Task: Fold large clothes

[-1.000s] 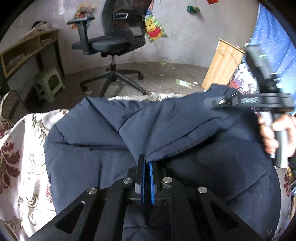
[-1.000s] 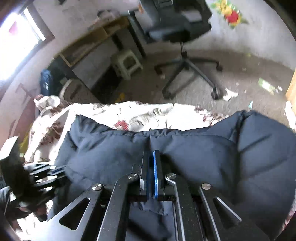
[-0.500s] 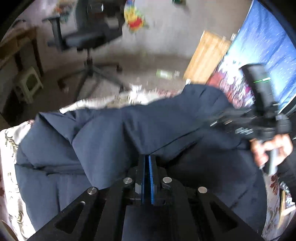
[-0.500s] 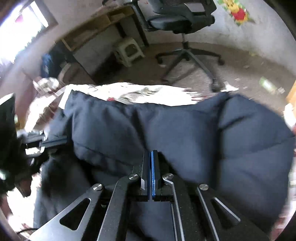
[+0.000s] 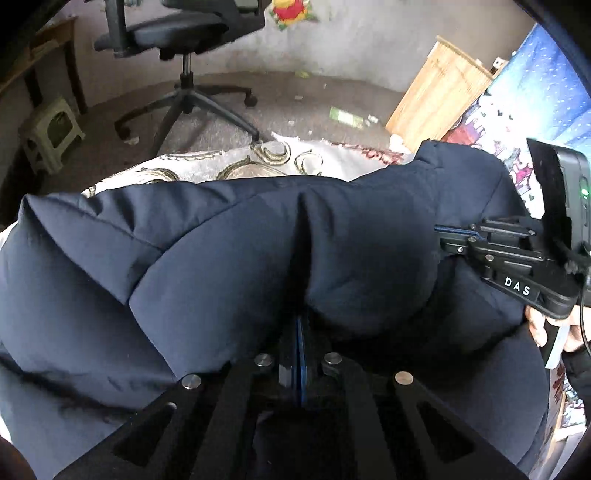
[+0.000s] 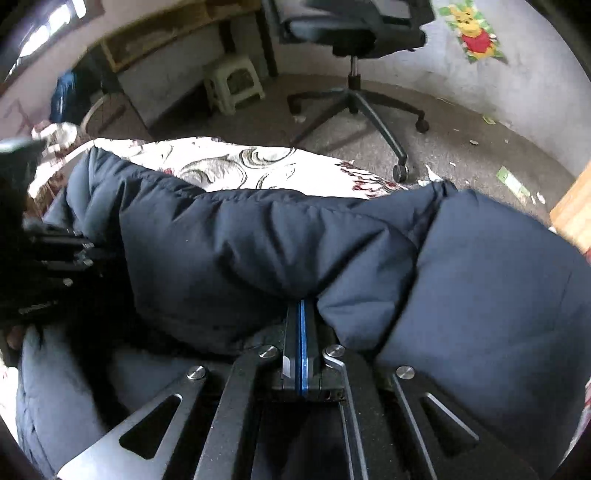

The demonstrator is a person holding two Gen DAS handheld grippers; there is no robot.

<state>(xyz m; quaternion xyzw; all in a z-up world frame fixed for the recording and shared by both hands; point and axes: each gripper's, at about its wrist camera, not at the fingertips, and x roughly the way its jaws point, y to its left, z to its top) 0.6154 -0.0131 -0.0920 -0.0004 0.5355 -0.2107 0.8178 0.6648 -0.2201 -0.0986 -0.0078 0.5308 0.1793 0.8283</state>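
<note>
A big navy padded jacket (image 5: 229, 258) lies on a flower-patterned bed cover (image 5: 258, 166); its near part is folded over onto the rest in a thick roll. My left gripper (image 5: 300, 321) is shut on the jacket's edge, which bulges over its blue pads. In the left wrist view my right gripper (image 5: 441, 230) shows at the right, pinching the same fold, with a hand (image 5: 539, 328) on its handle. My right gripper (image 6: 302, 306) is shut on the jacket (image 6: 258, 251) too. The left gripper (image 6: 88, 251) appears dark and blurred at the left edge there.
Beyond the bed stands a black office chair (image 5: 184, 33) on a grey floor with scattered litter. A green plastic stool (image 5: 51, 133) and a desk sit at the left. A wooden cabinet (image 5: 439, 92) and a blue starry cloth (image 5: 546, 85) stand at the right.
Both grippers have carried the jacket's edge forward and down over the rest of the garment. The fold now lies lower and nearer the bed's far edge.
</note>
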